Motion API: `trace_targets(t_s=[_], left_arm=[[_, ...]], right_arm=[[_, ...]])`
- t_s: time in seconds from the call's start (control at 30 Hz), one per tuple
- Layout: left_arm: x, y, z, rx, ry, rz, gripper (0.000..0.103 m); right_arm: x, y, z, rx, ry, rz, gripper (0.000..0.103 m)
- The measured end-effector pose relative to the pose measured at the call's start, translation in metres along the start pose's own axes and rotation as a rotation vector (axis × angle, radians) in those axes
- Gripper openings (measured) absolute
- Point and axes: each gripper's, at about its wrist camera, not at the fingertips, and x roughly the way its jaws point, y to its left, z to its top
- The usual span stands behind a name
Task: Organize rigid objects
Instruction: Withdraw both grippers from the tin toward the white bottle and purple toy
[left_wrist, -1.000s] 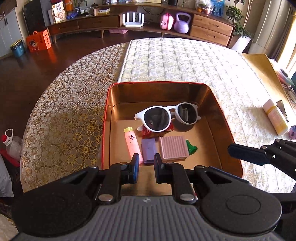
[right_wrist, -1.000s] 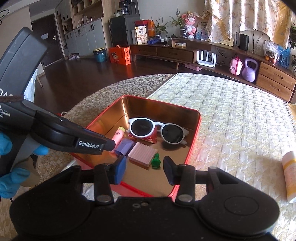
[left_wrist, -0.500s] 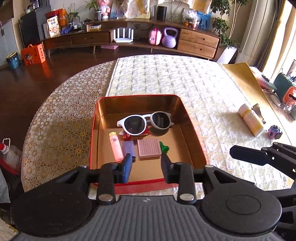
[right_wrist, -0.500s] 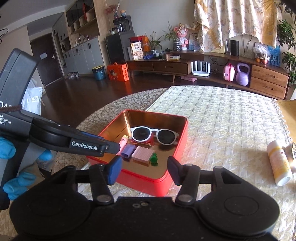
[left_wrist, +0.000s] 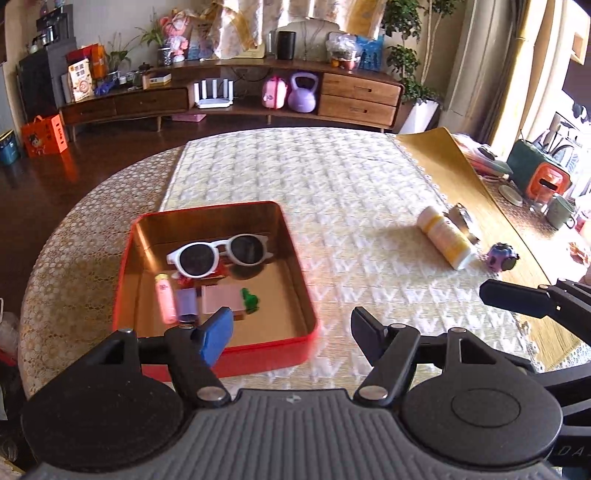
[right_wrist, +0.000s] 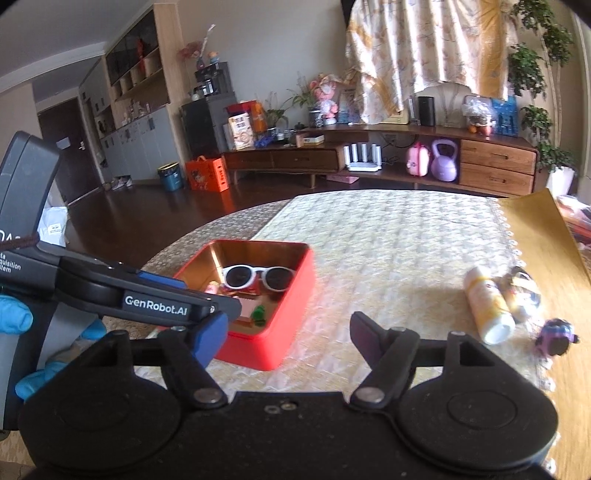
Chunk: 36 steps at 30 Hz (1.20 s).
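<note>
Red metal tin w/ a gold inside sits on the round, lace-covered counter at about 9 o'clock in the left wrist view; already in it: white round-framed sunglasses, a pink tube, a purple block, a ribbed pink card and a small green piece. Not yet tidied, all well apart from the tin at 2–3 o'clock: a white-and-yellow plastic bottle lying on its side, a shiny silver item touching it, and a small purple-and-black toy just beside. Left hand-held gripper and right hand-held gripper both released; jaws have just been opening, nothing betw. either pair. Judging by this, the step in hand is the gap betw. drop-off and next pick. Next move prob. needs the right one swung toward 3 o'clock, lined up across the bottle's width, lowered, then closed. Bottle may roll, so approach square-on.
</note>
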Motion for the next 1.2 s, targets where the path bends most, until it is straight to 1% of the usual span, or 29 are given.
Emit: trace_targets(t_s=[0.2, 0.37, 0.47, 0.53, 0.57, 0.7, 0.83, 1.03, 1.2], left_arm=[[0.007, -0.034, -0.001, 0.029, 0.0, -0.048, 0.072], [0.014, -0.063, 0.001, 0.047, -0.019, -0.081, 0.082], [0.022, -0.078, 0.004, 0.047, -0.013, -0.089, 0.083], [0.028, -0.087, 0.007, 0.04, -0.007, -0.093, 0.083], [0.032, -0.09, 0.008, 0.036, -0.003, -0.092, 0.083], [0.049, -0.106, 0.015, 0.026, 0.013, -0.06, 0.083], [0.066, -0.123, 0.022, 0.048, 0.019, -0.051, 0.083], [0.095, -0.156, 0.039, 0.081, 0.027, -0.074, 0.083], [0.128, -0.18, 0.051, 0.113, 0.059, -0.081, 0.083]], right_arm=[[-0.02, -0.034, -0.01, 0.054, -0.025, -0.073, 0.083], [-0.033, -0.058, -0.021, 0.089, -0.041, -0.129, 0.09], [-0.038, -0.074, -0.026, 0.11, -0.054, -0.16, 0.096], [-0.039, -0.084, -0.028, 0.123, -0.062, -0.174, 0.102], [-0.042, -0.09, -0.032, 0.127, -0.066, -0.186, 0.103], [-0.044, -0.112, -0.037, 0.145, -0.063, -0.214, 0.103], [-0.041, -0.135, -0.042, 0.157, -0.055, -0.258, 0.103], [-0.029, -0.167, -0.045, 0.164, -0.039, -0.325, 0.103], [-0.012, -0.187, -0.045, 0.145, -0.015, -0.362, 0.103]])
